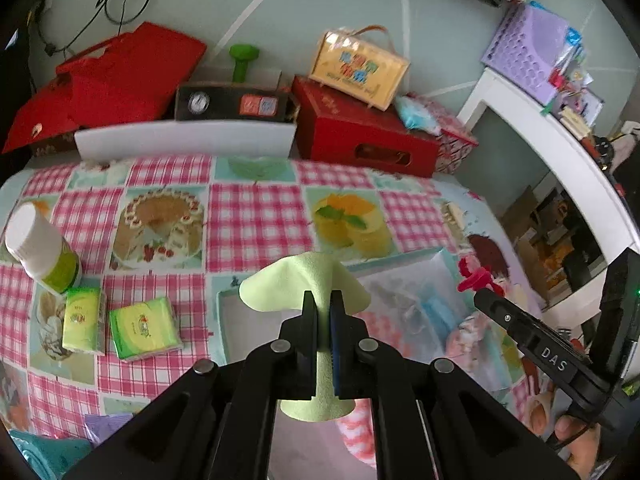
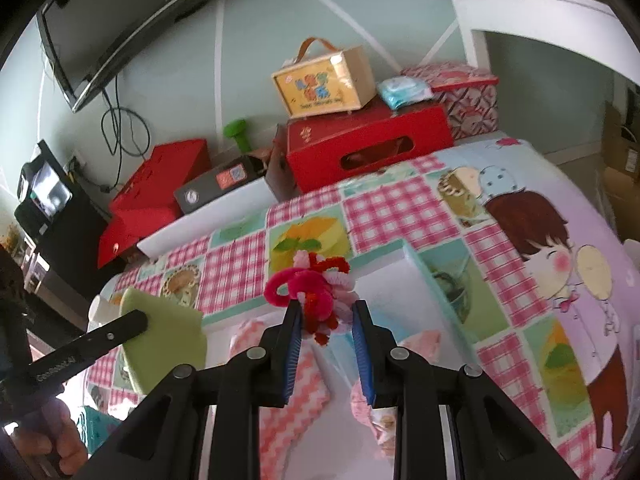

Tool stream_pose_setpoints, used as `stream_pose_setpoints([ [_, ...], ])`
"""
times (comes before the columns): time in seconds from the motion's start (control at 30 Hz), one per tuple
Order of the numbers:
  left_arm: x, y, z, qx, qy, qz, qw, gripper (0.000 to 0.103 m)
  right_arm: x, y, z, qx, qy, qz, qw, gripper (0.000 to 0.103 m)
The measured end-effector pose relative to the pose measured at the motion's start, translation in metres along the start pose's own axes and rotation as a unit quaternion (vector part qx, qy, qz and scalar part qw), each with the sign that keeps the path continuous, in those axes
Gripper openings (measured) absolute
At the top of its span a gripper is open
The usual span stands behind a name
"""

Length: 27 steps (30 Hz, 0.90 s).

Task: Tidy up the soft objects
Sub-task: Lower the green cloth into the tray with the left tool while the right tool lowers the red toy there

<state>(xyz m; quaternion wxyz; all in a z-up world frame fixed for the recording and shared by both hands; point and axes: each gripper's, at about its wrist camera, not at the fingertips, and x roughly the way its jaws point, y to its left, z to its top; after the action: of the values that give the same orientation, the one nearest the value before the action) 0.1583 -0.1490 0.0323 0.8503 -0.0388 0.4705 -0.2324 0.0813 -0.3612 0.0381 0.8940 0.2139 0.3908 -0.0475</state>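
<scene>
A soft green cloth (image 1: 306, 280) is pinched by the left gripper (image 1: 323, 300), fuzzy pipe cleaners (image 2: 316, 292) are squeezed by the right gripper (image 2: 326, 312), marked "DAS".

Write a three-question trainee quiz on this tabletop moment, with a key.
1. True or false: the left gripper is shut on the green cloth.
2. What does the right gripper hold? A) tissue pack B) pink and red pipe-cleaner bundle C) white bottle
3. How many green tissue packs lie beside the white bottle?

Key: 1 true; 2 B; 3 two.
</scene>
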Motion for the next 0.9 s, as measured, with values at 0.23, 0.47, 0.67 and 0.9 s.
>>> stream_pose_setpoints([
  [0.23,0.038,0.025,-0.016,-0.031,0.052,0.023,0.9979,0.005,0.036,0.011,-0.011,-0.014,0.053,0.002,0.998,0.027],
  [0.47,0.054,0.033,-0.026,-0.041,0.083,0.037,0.9951,0.005,0.051,0.017,-0.019,-0.027,0.08,-0.009,0.996,0.027],
  [0.67,0.063,0.028,-0.03,-0.03,0.103,0.051,0.9929,0.005,0.058,0.017,-0.023,-0.033,0.094,-0.029,0.995,0.027],
  [0.9,0.063,0.027,-0.031,-0.019,0.103,0.063,0.9926,0.005,0.064,0.018,-0.027,-0.043,0.11,-0.048,0.992,0.027],
])
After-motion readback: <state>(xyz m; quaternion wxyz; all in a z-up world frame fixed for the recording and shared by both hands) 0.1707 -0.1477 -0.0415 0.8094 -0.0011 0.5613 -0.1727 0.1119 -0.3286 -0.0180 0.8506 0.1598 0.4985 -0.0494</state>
